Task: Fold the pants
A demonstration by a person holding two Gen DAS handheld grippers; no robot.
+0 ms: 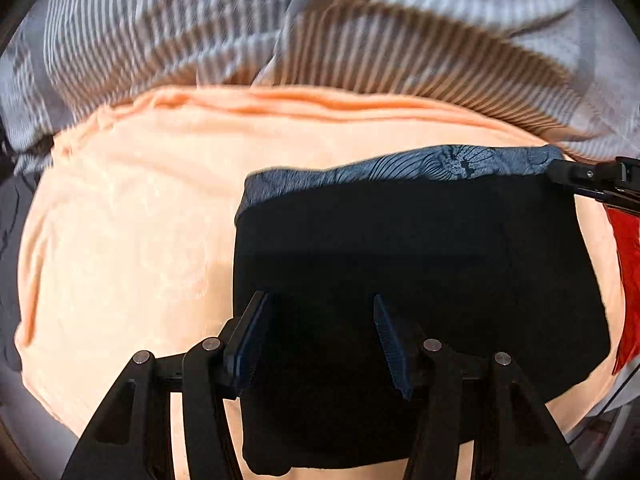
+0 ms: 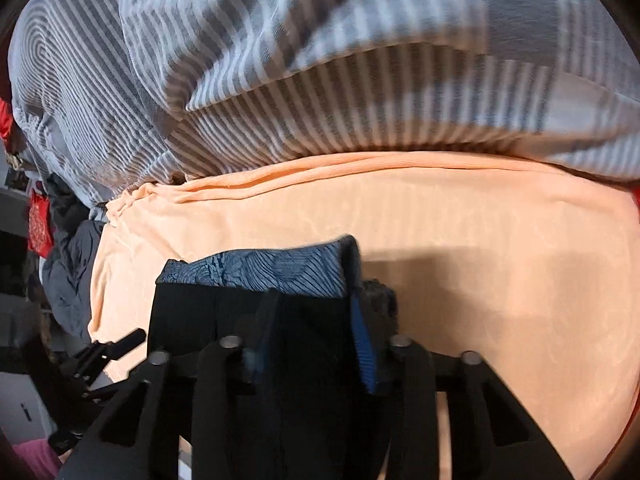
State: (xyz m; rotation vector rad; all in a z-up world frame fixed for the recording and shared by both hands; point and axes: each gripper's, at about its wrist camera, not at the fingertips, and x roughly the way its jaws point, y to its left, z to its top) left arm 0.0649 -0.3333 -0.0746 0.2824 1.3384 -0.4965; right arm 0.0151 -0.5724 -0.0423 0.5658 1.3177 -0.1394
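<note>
Black pants [image 1: 400,264], folded into a compact block, lying on a peach bedsheet [image 1: 132,240] with a blue patterned waistband [image 1: 400,168] along the far edge. Spread directly beneath and ahead of the left gripper [image 1: 320,340], whose ribbed blue pads [image 1: 390,344] stand wide apart above the dark cloth, nothing held between them. To its left, bare peach sheet; beyond the waistband, a rumpled grey-and-white striped duvet [image 1: 200,40]. At the far right corner of the waistband, the tip of the right gripper [image 1: 576,178], touching or just beside the fabric there, with something red [image 1: 628,264] at the frame's right edge.

From the right wrist: left gripper's black frame [image 2: 108,352] low at the left, beside the pants' left edge [image 2: 180,320]. Right gripper [image 2: 316,320] set over the waistband's right corner [image 2: 280,272], black fabric filling the gap between its fingers; pads apart, grip on the cloth not clear. To its right, open peach sheet [image 2: 500,280]; ahead, the striped duvet [image 2: 320,80].
</note>
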